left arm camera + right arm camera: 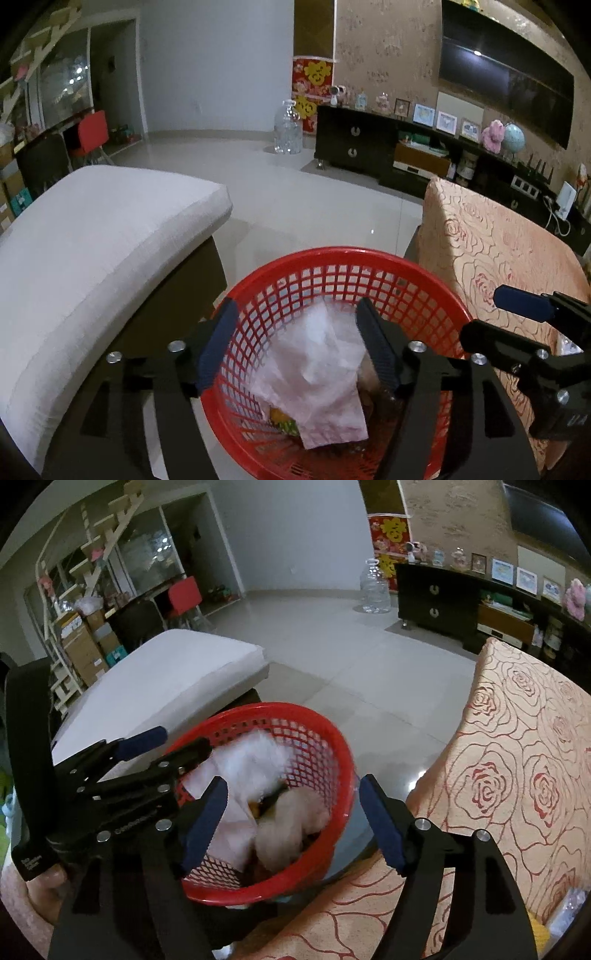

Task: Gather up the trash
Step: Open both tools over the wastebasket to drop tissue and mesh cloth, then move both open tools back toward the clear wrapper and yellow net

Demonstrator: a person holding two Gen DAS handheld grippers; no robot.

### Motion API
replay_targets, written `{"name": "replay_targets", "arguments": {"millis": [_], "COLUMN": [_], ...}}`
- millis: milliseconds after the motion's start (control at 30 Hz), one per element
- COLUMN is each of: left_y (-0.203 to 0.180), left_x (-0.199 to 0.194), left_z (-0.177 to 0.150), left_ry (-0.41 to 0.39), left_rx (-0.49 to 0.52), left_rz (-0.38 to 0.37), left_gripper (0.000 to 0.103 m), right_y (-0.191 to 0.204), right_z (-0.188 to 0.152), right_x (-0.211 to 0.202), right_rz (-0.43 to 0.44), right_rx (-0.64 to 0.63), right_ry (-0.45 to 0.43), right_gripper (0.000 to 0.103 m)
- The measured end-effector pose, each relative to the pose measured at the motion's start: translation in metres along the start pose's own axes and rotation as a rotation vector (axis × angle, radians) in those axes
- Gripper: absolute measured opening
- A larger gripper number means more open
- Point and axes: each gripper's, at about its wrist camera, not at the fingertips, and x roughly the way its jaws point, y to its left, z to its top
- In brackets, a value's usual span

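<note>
A red mesh basket stands on the floor between a sofa and a table. It holds a pale pink plastic bag, some white tissue and a small colourful wrapper. My left gripper is open and empty, hovering just above the basket's mouth. My right gripper is open and empty over the basket's right rim. The right gripper also shows at the right edge of the left wrist view. The left gripper also shows in the right wrist view, at the basket's left.
A white cushioned sofa lies to the left. A table with a rose-patterned cloth is close on the right. A tiled floor stretches ahead to a dark TV cabinet and a large water bottle.
</note>
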Motion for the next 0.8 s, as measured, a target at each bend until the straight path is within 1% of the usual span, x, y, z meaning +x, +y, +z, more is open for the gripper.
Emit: {"name": "replay_targets", "arguments": {"millis": [67,267,433,600,800], "left_y": [0.001,0.002,-0.005,-0.021,-0.04], "left_x": [-0.004,-0.015,-0.026,-0.034,-0.039], "left_z": [0.001,0.005,0.006,0.005,0.003], "left_ry": [-0.02,-0.081,-0.14,-0.182,-0.197], "left_rx": [-0.004,-0.033,-0.015,0.023,0.054], "left_rz": [0.005,-0.009,-0.026,-0.048,-0.1], "left_gripper": [0.075,0.081,0.083,0.084,0.084], "right_y": [-0.004,-0.017,-0.033,-0.052,-0.085], "right_z": [0.0,-0.002,-0.003,-0.012,-0.039], "right_x": [-0.003,-0.019,-0.04,-0.072,-0.117], "right_rz": [-0.008,-0.042,-0.094,-0.172,-0.297], "right_rx": [0.007,0.029,0.048,0.067,0.124], "right_ry": [-0.007,-0.041,-0.081,-0.13,-0.177], "right_gripper": [0.072,0.074,0.076,0.077,0.078]}}
